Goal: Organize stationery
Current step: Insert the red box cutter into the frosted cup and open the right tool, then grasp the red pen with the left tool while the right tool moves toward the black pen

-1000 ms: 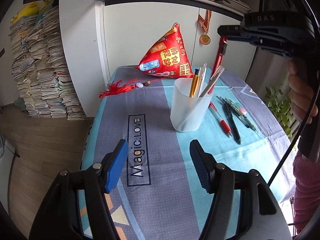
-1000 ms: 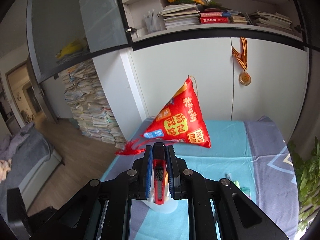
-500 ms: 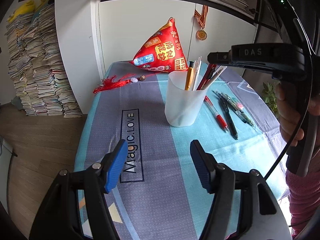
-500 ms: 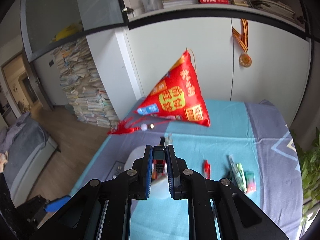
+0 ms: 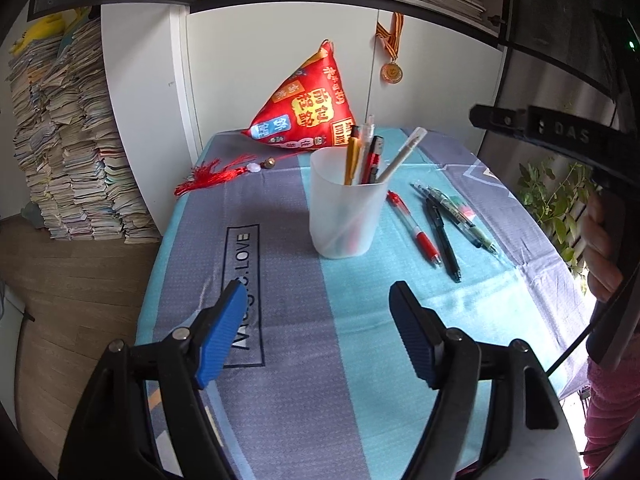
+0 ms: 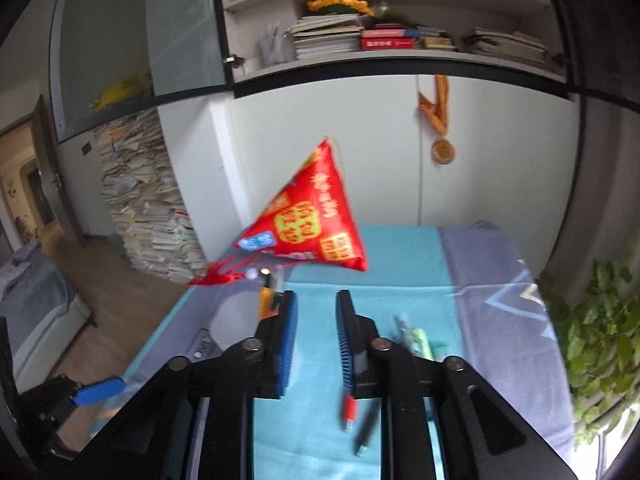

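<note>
Beside the translucent white plastic cup (image 5: 344,208), a slim, rigid, light red pen (image 5: 414,227) is lying, best gripped mid-barrel; both the left gripper (image 5: 316,332) and the right gripper (image 6: 314,340) are being held apart, empty.

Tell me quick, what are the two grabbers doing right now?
Left gripper: open, holding nothing, above the tablecloth.
Right gripper: open, holding nothing, above the pens.

Pens (image 5: 436,232) right of cup (image 5: 346,208)
</note>
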### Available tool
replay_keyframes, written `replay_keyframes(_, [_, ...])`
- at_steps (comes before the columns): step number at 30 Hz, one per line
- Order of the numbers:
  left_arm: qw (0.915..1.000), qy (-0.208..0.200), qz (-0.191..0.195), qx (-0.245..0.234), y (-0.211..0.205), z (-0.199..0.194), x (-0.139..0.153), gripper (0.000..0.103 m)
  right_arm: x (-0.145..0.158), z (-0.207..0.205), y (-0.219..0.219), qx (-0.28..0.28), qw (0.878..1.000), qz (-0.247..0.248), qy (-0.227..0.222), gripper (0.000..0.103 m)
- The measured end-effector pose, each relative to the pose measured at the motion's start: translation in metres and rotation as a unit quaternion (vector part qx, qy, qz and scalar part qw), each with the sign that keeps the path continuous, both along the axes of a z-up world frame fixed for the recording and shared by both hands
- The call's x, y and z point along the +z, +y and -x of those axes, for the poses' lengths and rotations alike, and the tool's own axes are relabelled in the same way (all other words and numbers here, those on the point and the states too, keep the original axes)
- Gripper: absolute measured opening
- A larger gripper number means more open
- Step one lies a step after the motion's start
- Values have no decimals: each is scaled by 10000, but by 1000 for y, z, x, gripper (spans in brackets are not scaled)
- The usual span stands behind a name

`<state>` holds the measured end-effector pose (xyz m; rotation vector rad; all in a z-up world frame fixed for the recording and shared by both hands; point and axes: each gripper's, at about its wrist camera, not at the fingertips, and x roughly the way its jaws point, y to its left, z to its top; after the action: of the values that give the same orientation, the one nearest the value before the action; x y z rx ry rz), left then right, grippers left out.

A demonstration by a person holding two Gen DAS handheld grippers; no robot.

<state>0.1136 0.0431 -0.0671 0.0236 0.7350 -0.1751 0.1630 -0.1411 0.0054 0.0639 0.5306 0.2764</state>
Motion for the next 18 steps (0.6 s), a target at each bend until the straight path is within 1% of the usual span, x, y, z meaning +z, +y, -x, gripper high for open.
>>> replay_keyframes(1, [10000, -1, -27, -38, -5, 0, 0, 73, -1, 1, -7, -14, 10000, -53, 59, 29])
replay_keyframes(3, [9999, 10, -56, -109, -15, -1, -1, 73, -9, 1, -23, -42, 9993, -130, 355, 30])
replay_keyframes(6, [9995, 81, -38, -312, -33, -4, -4, 73, -25, 0, -43, -263, 9966, 5, 774, 30])
replay_keyframes(9, [9985, 125, -142, -506, -57, -10, -9, 73, -48, -1, -61, -498, 9913, 114, 1214, 30])
replay_keyframes(11, [9980, 206, -178, -565, -71, -17, -12, 72, -62, 1, -71, -555, 9890, 47, 1368, 30])
replay_keyframes(15, [9955, 617, 7, -715, -96, -44, -22, 71, -78, 5, -79, -481, 9870, -118, 1532, 30])
replay_keyframes(16, [9952, 672, 42, -705, -102, -51, -24, 68, -80, 5, -80, -442, 9869, -118, 1548, 30])
replay_keyframes(17, [9952, 705, 30, -676, -109, -58, -26, 62, -82, 6, -80, -416, 9871, -111, 1544, 30])
replay_keyframes(18, [9951, 743, -7, -645, -114, -65, -29, 59, -84, 6, -81, -402, 9872, -104, 1541, 30])
